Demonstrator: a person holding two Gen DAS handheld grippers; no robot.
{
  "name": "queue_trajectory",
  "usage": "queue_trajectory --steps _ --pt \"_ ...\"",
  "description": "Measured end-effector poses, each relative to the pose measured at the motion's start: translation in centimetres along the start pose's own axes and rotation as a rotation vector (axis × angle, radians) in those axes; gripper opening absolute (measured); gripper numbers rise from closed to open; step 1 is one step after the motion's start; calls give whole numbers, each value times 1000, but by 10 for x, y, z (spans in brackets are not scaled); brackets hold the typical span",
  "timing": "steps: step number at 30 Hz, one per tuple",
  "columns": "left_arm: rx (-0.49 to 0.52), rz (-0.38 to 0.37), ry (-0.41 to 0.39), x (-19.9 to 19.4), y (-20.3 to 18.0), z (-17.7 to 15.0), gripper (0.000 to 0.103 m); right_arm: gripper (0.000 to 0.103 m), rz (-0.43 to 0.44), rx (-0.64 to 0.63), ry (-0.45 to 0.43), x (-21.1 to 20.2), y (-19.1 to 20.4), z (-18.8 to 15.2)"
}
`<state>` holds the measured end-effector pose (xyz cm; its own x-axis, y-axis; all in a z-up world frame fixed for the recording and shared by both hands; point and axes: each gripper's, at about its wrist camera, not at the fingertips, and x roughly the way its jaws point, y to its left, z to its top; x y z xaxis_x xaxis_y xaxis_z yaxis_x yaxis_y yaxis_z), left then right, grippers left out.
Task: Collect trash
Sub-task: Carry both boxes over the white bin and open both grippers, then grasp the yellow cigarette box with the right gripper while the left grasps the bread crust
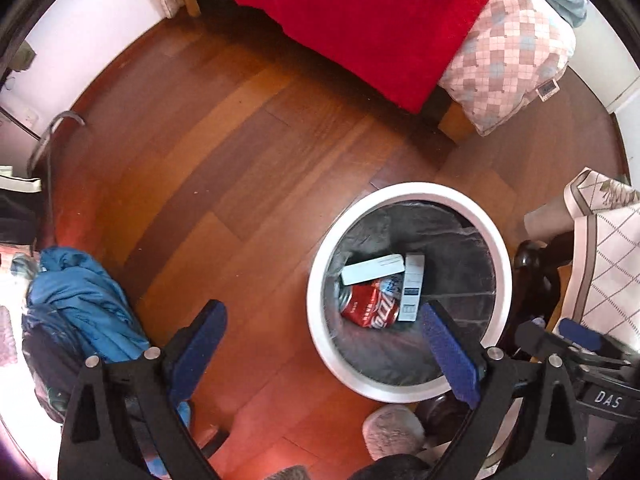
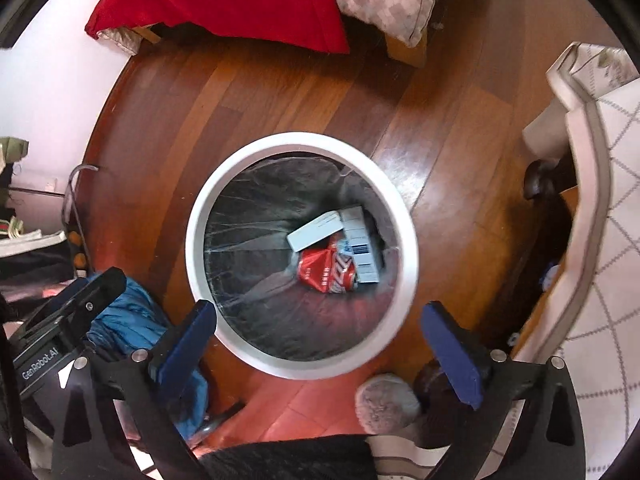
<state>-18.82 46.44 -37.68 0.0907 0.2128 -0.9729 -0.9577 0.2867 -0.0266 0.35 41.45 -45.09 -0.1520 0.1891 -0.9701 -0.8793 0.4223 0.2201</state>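
Observation:
A round white trash bin (image 1: 400,190) with a dark liner stands on the wooden floor; it also shows in the right wrist view (image 2: 300,138). Inside lie a crushed red cola can (image 1: 372,308) (image 2: 326,270), a flat white box (image 1: 372,269) (image 2: 314,232) and a white carton with a barcode (image 1: 412,292) (image 2: 362,248). My left gripper (image 1: 324,332) is open and empty, above the floor at the bin's left. My right gripper (image 2: 320,328) is open and empty, directly above the bin. The right gripper also shows in the left view (image 1: 576,340).
A bed with a red blanket (image 1: 352,12) and a checkered quilt (image 1: 512,52) is at the far side. Blue clothing (image 1: 84,300) lies at the left. A table with a patterned cloth (image 2: 600,208) stands at the right. A grey slipper (image 2: 386,402) is near the bin.

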Motion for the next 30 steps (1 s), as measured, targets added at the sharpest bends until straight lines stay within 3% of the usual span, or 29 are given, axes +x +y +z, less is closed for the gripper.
queue_trajectory --steps 5,14,20,30 --pt "33 10 -25 -15 -8 -17 98 103 -79 -31 -38 -21 1 -26" --pt "57 4 -76 -50 -15 -34 98 103 -97 -37 -64 -48 -2 -53" --pt "56 -3 -120 -83 -15 -45 98 103 -77 -41 -111 -80 5 -67" --pt "82 -24 -256 -165 -22 -75 98 103 3 -46 -271 -175 9 -110"
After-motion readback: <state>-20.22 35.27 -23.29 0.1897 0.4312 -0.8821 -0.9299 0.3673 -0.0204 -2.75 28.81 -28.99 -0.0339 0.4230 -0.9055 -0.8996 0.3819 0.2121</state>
